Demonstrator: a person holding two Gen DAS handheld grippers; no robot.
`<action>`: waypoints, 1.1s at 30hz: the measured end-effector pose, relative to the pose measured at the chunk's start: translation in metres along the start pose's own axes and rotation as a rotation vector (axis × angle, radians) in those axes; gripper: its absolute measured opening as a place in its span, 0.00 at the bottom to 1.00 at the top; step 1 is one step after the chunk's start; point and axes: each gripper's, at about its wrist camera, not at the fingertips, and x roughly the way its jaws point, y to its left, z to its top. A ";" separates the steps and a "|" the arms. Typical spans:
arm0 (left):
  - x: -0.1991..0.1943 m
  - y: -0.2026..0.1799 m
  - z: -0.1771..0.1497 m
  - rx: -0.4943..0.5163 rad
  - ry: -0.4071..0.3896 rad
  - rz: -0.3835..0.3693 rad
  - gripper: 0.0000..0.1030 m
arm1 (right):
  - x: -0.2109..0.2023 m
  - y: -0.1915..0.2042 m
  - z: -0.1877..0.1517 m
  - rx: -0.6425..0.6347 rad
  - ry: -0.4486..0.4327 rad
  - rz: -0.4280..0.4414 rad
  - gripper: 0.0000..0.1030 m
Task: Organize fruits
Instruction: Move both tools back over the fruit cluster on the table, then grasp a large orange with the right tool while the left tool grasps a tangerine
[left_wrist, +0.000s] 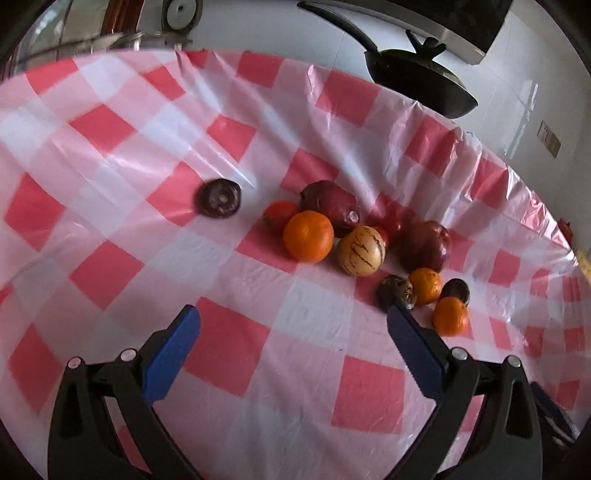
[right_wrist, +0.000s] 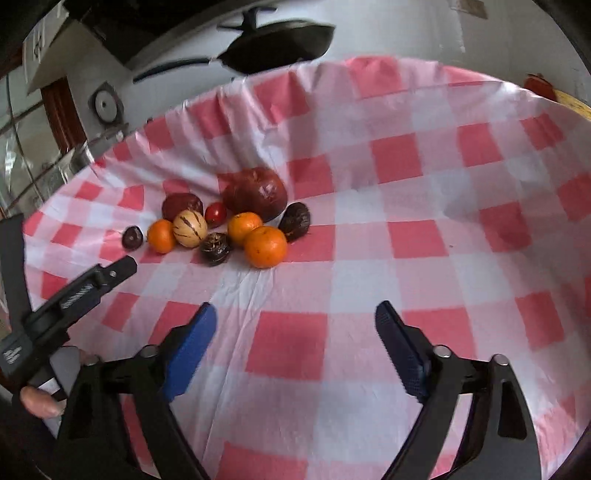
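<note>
Fruits lie clustered on a red-and-white checked tablecloth (left_wrist: 229, 347). In the left wrist view a large orange (left_wrist: 308, 236), a striped yellow melon (left_wrist: 362, 251), two dark red pomegranates (left_wrist: 332, 205) (left_wrist: 426, 245), a red tomato (left_wrist: 279, 216), two small oranges (left_wrist: 424, 286) (left_wrist: 450, 315) and dark passion fruits (left_wrist: 395, 291) sit together. One dark purple fruit (left_wrist: 219, 198) lies apart to the left. My left gripper (left_wrist: 291, 317) is open and empty, short of the cluster. My right gripper (right_wrist: 295, 314) is open and empty, well in front of the same cluster (right_wrist: 266, 246).
A black frying pan (left_wrist: 417, 79) with a lid hangs past the table's far edge. The left gripper's body (right_wrist: 74, 295) and a hand show at the left of the right wrist view. A window and metal fittings stand behind the table.
</note>
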 end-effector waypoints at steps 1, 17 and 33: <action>-0.001 0.004 0.000 -0.013 -0.006 -0.033 0.98 | 0.010 0.005 0.005 -0.023 0.017 0.003 0.76; 0.000 0.032 -0.001 -0.158 0.003 -0.182 0.98 | 0.108 0.039 0.051 -0.117 0.163 -0.089 0.40; 0.022 0.009 0.012 -0.001 0.073 -0.006 0.88 | 0.064 -0.034 0.027 0.302 -0.022 0.065 0.40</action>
